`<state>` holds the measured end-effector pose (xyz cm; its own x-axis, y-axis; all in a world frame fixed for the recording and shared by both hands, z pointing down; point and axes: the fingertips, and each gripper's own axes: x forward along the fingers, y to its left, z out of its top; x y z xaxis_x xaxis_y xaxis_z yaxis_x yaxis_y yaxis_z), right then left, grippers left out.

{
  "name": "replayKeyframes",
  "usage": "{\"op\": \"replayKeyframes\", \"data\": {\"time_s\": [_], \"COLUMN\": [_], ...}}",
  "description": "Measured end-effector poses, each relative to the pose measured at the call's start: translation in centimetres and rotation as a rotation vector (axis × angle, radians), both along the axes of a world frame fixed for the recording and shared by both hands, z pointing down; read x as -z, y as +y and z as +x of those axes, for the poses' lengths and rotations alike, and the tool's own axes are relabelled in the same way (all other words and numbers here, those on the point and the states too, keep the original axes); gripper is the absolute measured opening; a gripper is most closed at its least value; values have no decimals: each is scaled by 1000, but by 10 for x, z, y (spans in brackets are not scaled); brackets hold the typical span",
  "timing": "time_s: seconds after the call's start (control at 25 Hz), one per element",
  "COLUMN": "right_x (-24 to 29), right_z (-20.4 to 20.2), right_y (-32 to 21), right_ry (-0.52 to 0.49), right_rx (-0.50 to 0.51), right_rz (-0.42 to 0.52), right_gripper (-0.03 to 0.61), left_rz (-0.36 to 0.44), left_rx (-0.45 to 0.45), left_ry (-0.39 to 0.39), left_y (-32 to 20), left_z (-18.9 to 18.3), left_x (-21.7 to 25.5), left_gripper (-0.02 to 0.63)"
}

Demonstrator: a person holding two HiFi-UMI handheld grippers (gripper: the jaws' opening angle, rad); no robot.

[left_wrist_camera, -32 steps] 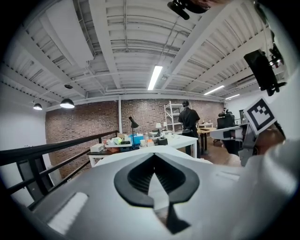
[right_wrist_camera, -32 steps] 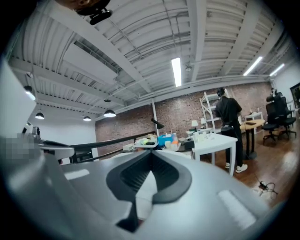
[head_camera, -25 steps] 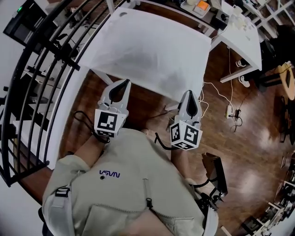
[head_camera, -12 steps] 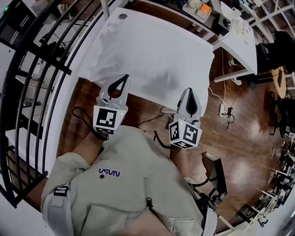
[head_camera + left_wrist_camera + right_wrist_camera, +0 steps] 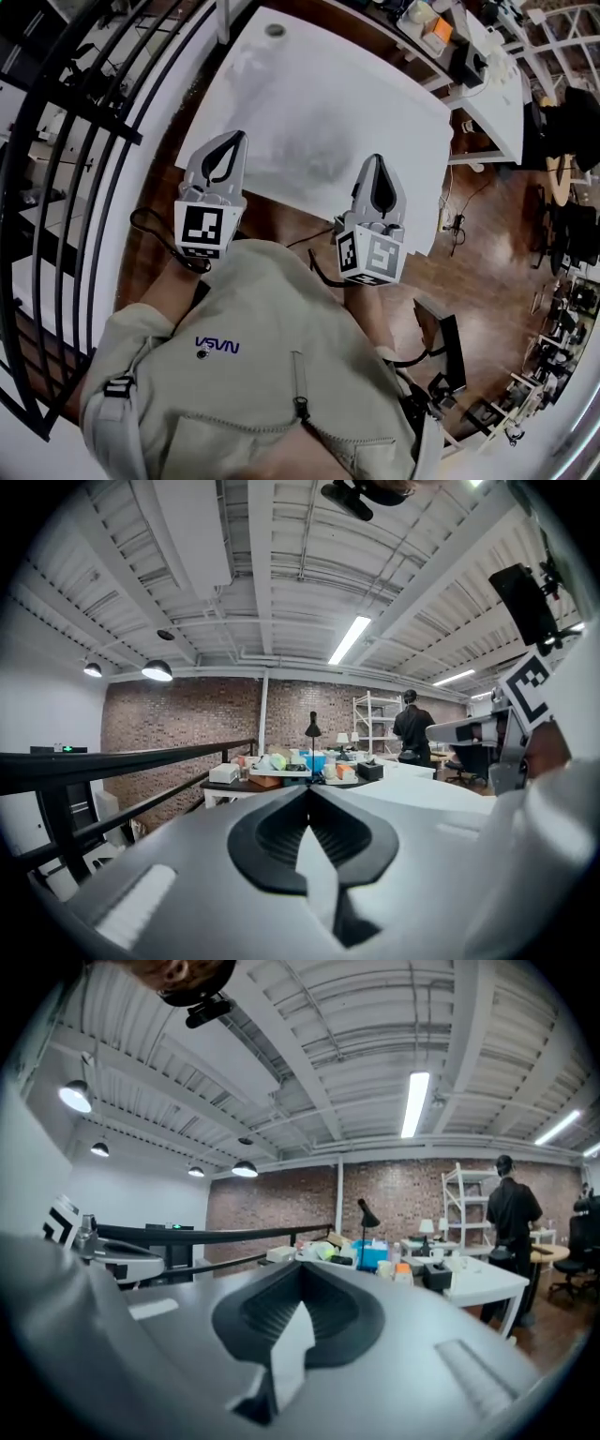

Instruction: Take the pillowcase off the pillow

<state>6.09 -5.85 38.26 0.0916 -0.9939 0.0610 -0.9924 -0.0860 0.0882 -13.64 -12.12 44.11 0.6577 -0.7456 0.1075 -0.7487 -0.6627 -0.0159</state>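
Head view: the left tool (image 5: 232, 139) and right tool (image 5: 376, 161) sit at centre frame, at the near edge of the white desk (image 5: 403, 131), both clenched on nothing. The pillowcase (image 5: 248, 75), with the pillow inside it, seems to lie toward the desk's upper-left end. It is white on white, so its edges are hard to trace. I judge the task to be at the approach step, with no grip on the cloth yet. The next move calls for carrying both tools out over the desk, opening them and finding the case's open end. One would then pinch the cloth while the other pins the pillow. At upper right an orange box (image 5: 436, 30) stands on a far desk (image 5: 497, 94); its contents are too small to tell.

Left gripper view: the left tool (image 5: 307, 791) has its jaws pressed together, empty. A blue box (image 5: 314, 759) stands beyond at centre, contents unclear.

Right gripper view: the right tool (image 5: 302, 1269) is likewise clenched and empty. The blue box (image 5: 372, 1252) shows right of centre among small clutter.
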Motion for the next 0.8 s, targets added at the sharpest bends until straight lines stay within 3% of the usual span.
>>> {"op": "replayKeyframes", "data": {"time_s": [0.32, 0.52, 0.8], "right_x": [-10, -15, -21], "right_z": [-22, 16, 83], "right_y": [-30, -19, 9], "right_ry": [13, -8, -15], "right_rx": [-18, -87, -159], "right_rz": [-34, -32, -36], "right_gripper": [3, 3, 3], "left_rz": [-21, -7, -14], "left_rx": [-39, -85, -71], "left_ry": [-10, -22, -19], "left_y": [-29, -23, -13], "left_z": [-17, 12, 54], "left_x": [-12, -9, -8], "left_gripper": [6, 6, 6]}}
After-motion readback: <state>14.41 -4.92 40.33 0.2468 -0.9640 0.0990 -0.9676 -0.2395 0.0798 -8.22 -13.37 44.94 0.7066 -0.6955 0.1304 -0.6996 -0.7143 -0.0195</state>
